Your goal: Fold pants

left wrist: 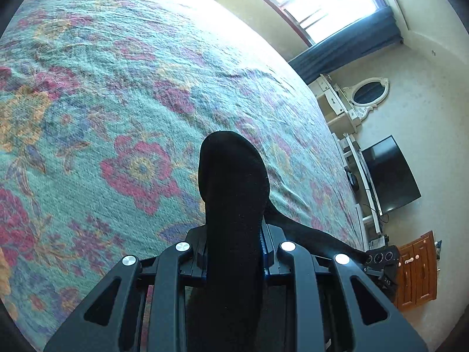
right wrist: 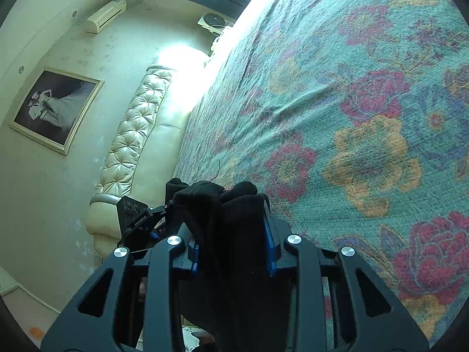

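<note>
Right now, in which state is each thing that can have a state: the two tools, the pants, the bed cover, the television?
Left tool: shut on the black pants.
Right tool: shut on the black pants.
Black pants: bunched between the fingers, held above the bed.
Floral bed cover: spread flat, slightly wrinkled.
Television: screen dark.

left claw [left wrist: 234, 252] clamped, right claw [right wrist: 231, 246] seemingly clamped

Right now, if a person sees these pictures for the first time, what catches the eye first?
The big teal bedspread with red and orange flowers fills both views. Against it, bunched black fabric pants stand out, pinched in the left gripper and the right gripper, each at the bottom centre of its own view.
</note>
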Demonstrator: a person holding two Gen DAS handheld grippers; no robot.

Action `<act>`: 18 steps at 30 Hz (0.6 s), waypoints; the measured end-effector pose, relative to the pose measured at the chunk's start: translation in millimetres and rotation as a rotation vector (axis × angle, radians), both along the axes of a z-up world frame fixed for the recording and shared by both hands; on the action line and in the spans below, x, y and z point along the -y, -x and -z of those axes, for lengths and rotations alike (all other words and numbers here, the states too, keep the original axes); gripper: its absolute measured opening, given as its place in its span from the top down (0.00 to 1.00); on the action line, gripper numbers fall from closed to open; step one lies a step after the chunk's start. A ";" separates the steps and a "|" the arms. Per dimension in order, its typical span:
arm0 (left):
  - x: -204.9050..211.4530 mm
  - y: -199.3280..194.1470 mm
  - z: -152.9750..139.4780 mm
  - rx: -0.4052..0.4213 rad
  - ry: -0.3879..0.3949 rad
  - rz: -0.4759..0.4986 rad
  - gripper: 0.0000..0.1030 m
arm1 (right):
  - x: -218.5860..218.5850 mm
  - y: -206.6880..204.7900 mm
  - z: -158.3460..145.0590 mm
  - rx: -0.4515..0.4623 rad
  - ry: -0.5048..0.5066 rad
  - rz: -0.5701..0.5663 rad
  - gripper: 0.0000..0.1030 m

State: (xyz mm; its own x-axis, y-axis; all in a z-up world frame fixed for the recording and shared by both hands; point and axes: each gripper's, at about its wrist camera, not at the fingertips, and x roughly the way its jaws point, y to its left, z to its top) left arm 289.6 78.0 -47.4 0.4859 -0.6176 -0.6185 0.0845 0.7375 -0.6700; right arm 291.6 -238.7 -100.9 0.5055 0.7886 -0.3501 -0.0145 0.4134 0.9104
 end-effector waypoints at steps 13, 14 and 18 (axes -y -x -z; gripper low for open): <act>-19.1 -26.1 47.8 -0.106 0.064 0.005 0.68 | 0.8 -19.8 49.5 -0.098 -0.077 0.068 0.70; -19.0 -26.9 49.6 -0.116 0.067 0.004 0.64 | 0.6 -19.9 50.5 -0.100 -0.081 0.073 0.70; -19.5 -26.4 50.9 -0.127 0.071 0.013 0.62 | 3.0 -18.7 54.0 -0.108 -0.086 0.080 0.69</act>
State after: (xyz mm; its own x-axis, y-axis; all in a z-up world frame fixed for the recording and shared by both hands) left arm 316.1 97.5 -98.3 0.3981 -0.6679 -0.6289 0.0052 0.6872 -0.7265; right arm 310.3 -241.7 -154.9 0.5307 0.7769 -0.3387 0.1155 0.3296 0.9370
